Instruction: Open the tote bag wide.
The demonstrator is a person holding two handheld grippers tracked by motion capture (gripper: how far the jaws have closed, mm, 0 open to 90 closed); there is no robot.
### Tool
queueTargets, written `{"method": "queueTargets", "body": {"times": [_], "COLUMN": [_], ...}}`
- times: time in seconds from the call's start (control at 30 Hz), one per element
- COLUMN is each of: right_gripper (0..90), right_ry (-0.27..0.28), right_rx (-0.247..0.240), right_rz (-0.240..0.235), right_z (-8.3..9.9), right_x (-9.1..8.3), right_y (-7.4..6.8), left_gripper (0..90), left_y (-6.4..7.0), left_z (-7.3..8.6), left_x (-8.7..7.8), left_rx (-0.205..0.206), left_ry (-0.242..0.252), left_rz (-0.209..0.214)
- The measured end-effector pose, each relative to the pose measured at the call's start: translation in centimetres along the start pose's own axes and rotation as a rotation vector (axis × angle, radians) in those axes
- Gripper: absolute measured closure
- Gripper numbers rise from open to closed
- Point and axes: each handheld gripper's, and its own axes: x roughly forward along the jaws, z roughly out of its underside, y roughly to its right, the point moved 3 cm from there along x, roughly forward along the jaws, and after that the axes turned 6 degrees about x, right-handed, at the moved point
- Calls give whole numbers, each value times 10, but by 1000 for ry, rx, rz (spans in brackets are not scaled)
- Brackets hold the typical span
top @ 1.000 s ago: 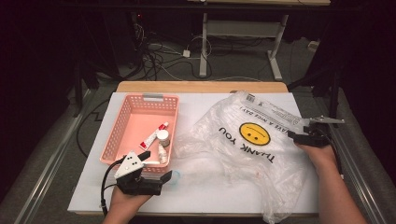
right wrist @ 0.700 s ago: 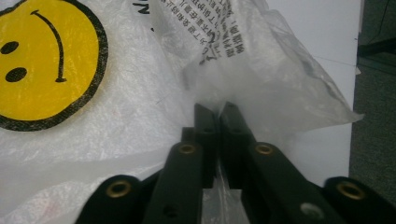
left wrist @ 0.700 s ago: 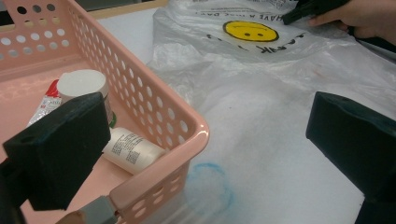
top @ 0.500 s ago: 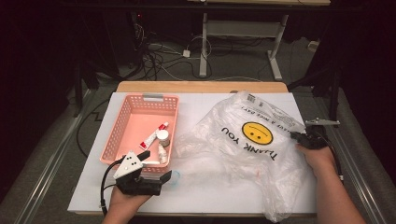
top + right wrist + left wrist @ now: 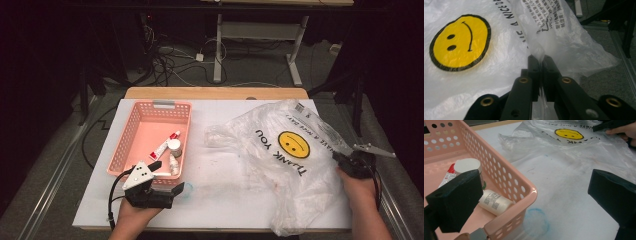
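Bag print: the plastic bag (image 5: pixel 295 165) reads "THANK YOU" beside a yellow smiley face (image 5: pixel 293 144).
Bag edge line: "HAVE A NICE DAY!".
Fine print: small lines on the bag (image 5: pixel 544 15), unreadable.
Bottle label: white bottle (image 5: pixel 495 202), illegible text.

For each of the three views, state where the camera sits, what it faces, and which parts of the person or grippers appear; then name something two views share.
High view: above the table's near side, facing forward and down; both forearms, left gripper, right gripper.
Left gripper view: on the left gripper, facing basket corner and table; fingers apart.
Right gripper view: on the right gripper, facing the bag; fingers shut on it.
Shared: the bag's smiley appears in all three.
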Motion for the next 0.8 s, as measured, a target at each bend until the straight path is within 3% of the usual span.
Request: {"method": "queueTargets", "body": {"times": [0.2, 0.27, 0.3, 0.33, 0.47, 0.5, 0.57, 0.6, 0.63, 0.7, 0.73, 0.8], "right_gripper": [825, 722, 722, 611, 514, 475, 437, 437, 407, 383, 351, 308], "right_ry": [-15, -15, -15, 12, 63, 101, 120, 120, 131, 130, 127, 121], "right_rx": [-33, -59, -59, -72, -104, -129, -142, -142, -167, -168, -181, -198], "right_rz": [-35, -60, -60, -79, -99, -136, -175, -175, -235, -256, -305, -343], "right_z": [17, 22, 22, 21, 16, 14, 13, 13, 13, 13, 12, 12], "right_x": [-17, -23, -23, -29, -44, -53, -59, -59, -62, -63, -61, -58], "right_y": [-12, -18, -18, -21, -27, -35, -43, -43, -56, -61, -75, -88], "left_gripper": [0, 0, 0, 0, 0, 0, 0, 0, 0, 0, 0, 0], "left_y": [1, -1, -2, -2, -5, -5, -6, -6, -6, -6, -6, -6], "left_z": [0, 0, 0, 0, -1, -1, -1, -1, -1, -1, -1, -1], "left_x": [1, 0, -1, -1, -3, -4, -4, -4, -3, -3, -3, -3], "left_rx": [2, 0, -3, -5, -7, -6, -9, -15, -24, -39, -44, -40], "left_ry": [-5, -7, -7, -6, -4, -1, -1, -4, -14, -20, -20, -25], "left_rz": [-2, -6, -9, -14, -24, -25, -24, -22, -19, -13, -9, -12]}}
